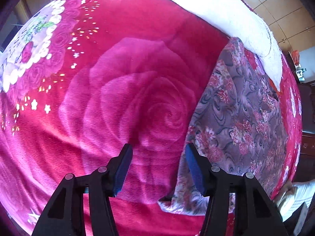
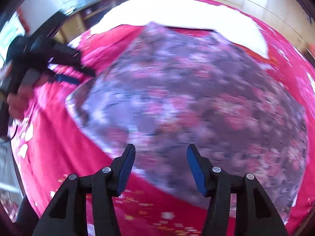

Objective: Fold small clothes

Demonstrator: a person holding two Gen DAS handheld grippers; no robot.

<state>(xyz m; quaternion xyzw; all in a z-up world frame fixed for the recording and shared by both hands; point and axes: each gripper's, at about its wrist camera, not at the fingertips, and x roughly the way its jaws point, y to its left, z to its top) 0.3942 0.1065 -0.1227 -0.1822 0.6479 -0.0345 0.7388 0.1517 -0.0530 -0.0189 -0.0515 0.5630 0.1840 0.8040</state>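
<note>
A grey-purple floral garment (image 1: 242,122) lies spread on a bright magenta rose-print blanket (image 1: 128,98); in the left wrist view it fills the right side of the frame, its near corner in the lower centre.

The left gripper (image 1: 158,149) points steeply down with its jaws set apart and nothing between them; bare blanket shows in the gap, and its right finger (image 1: 194,165) sits over the garment's left edge. The right gripper (image 2: 160,150) hangs over the garment (image 2: 196,102) with jaws likewise apart and empty.

Likely risks: the left jaws sit mostly over the blanket, so closing here could pinch the plush blanket together with the garment, or miss the edge altogether. The right wrist view is heavily smeared, which suggests fast motion; a grab at that pace could land off the hem and wrinkle the cloth. Uneven grips would give a crooked fold.

The left view is sharp and shows the garment's flower pattern, its lower left corner, and a white cover (image 1: 236,19) along the upper right. The right view alone shows nearly the whole garment outline, and, at the upper left of the frame, the other gripper (image 2: 78,76) held in a hand (image 2: 17,102) near the garment's left side.
</note>
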